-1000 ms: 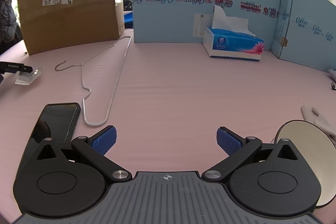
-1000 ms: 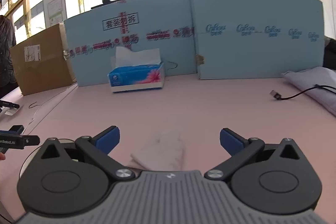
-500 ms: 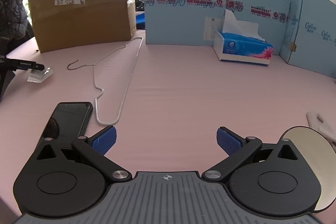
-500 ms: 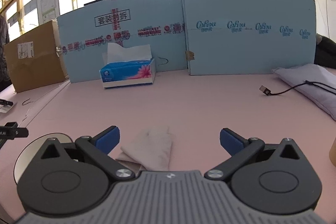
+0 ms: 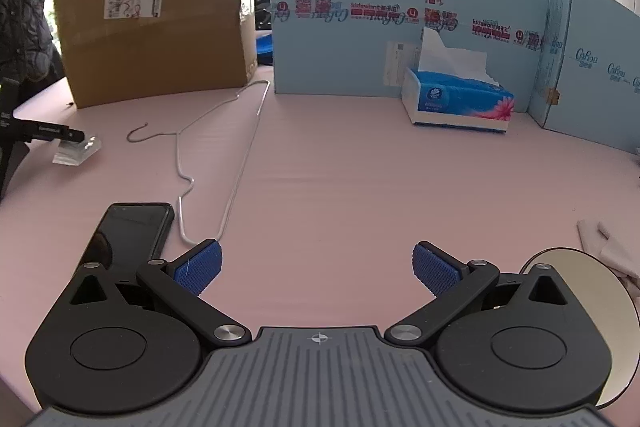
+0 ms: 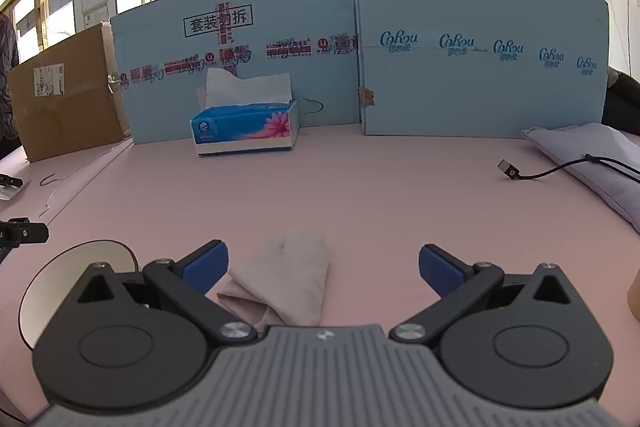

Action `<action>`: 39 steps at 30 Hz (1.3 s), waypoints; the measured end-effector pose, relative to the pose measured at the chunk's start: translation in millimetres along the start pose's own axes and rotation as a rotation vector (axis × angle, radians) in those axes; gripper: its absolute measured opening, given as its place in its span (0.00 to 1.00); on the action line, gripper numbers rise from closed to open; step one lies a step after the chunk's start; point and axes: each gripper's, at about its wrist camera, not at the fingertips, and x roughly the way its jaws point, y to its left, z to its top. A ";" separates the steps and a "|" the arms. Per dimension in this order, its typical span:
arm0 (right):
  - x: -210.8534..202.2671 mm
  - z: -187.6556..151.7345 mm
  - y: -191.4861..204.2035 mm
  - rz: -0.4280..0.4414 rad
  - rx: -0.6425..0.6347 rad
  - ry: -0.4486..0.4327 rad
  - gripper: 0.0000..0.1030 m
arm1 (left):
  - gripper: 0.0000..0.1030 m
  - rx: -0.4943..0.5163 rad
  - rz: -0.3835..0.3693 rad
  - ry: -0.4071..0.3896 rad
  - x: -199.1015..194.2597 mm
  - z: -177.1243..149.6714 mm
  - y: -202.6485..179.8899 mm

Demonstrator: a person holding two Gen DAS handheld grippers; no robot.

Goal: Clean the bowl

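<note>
The bowl (image 6: 76, 267) sits on the pink table (image 6: 360, 195), cream inside, low at the left of the right wrist view and partly hidden behind that gripper's body. From the left wrist view the bowl (image 5: 592, 279) shows at the lower right, behind the black housing. Just beside it on the right lies a folded cloth (image 6: 288, 275), pale and crumpled, in front of the right gripper (image 6: 323, 265), whose jaws are spread wide with nothing between them. The left gripper (image 5: 316, 265) is likewise released and empty, over bare table.

Near the left gripper's left finger lies a dark phone (image 5: 128, 239), and a wire hanger (image 5: 224, 147) stretches from there toward a brown box (image 5: 156, 27). Further back a tissue box (image 6: 244, 127) stands against the blue boards (image 6: 480, 67). Off to the right a cable (image 6: 532, 173) trails from a grey pillow (image 6: 592, 159). A person in a dark jacket (image 5: 20, 7) stands at the far left.
</note>
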 end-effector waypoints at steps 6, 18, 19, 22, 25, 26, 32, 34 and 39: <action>-2.6 -1.1 -1.2 -0.005 0.015 -0.005 1.00 | 1.00 0.007 -0.012 -0.002 -2.2 -0.1 -0.4; -6.0 -1.6 -0.2 -0.003 0.010 -0.008 1.00 | 1.00 0.026 -0.029 0.000 -6.1 -1.4 -2.2; -6.2 -1.6 -0.1 -0.003 0.010 -0.008 1.00 | 1.00 0.027 -0.030 0.000 -6.7 -1.7 -2.4; -6.7 -1.8 0.4 -0.003 0.008 -0.008 1.00 | 1.00 0.024 -0.037 0.000 -7.6 -1.7 -2.0; -7.5 -1.9 0.6 -0.005 0.007 -0.008 1.00 | 1.00 0.023 -0.033 -0.001 -7.7 -1.8 -1.9; -7.6 -2.0 0.5 -0.006 0.007 -0.008 1.00 | 1.00 0.025 -0.031 0.000 -7.7 -1.9 -2.1; -7.1 -2.1 1.0 -0.007 0.010 -0.008 1.00 | 1.00 0.055 -0.040 0.001 -9.0 -3.0 -4.8; -7.6 -1.8 1.5 -0.006 0.009 -0.008 1.00 | 1.00 0.057 -0.046 -0.001 -9.8 -3.3 -5.2; -7.2 -2.1 1.2 -0.006 0.010 -0.006 1.00 | 1.00 0.053 -0.052 -0.004 -9.9 -3.0 -5.1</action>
